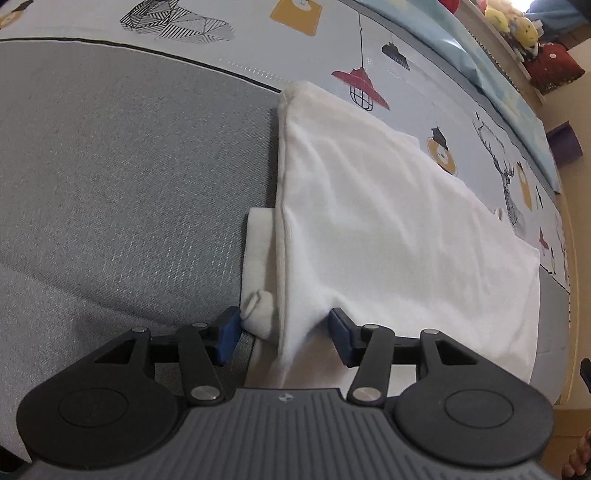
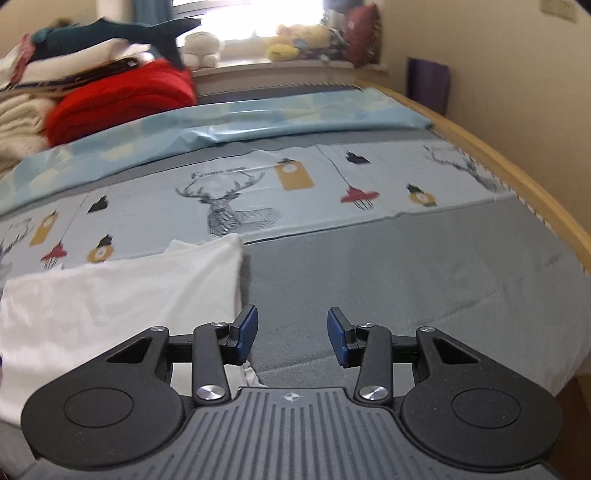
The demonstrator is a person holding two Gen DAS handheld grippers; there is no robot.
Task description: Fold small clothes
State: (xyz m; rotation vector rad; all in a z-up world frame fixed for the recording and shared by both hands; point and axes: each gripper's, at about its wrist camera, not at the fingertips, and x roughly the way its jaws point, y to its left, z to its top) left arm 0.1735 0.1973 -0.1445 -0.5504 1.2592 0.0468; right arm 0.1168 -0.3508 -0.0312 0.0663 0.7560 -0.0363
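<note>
a: where is the white garment (image 1: 388,236)?
b: folded on the grey bed cover (image 1: 122,192).
a: the tongs?
b: left gripper (image 1: 284,334) spread astride its near edge; right gripper (image 2: 292,334) spread, empty, beside it.

Daylight floods in through the window (image 2: 255,18) at the bed's far end, blown out to pure white. The plush toys (image 2: 295,40) on the sill look soft and hazy against that glare. Both views bend hard at the edges, fisheye-style. The white garment (image 1: 388,221) reads bright, nearly overexposed, casting a narrow dark shadow along its folded edge onto the grey sheet (image 1: 129,184).
</note>
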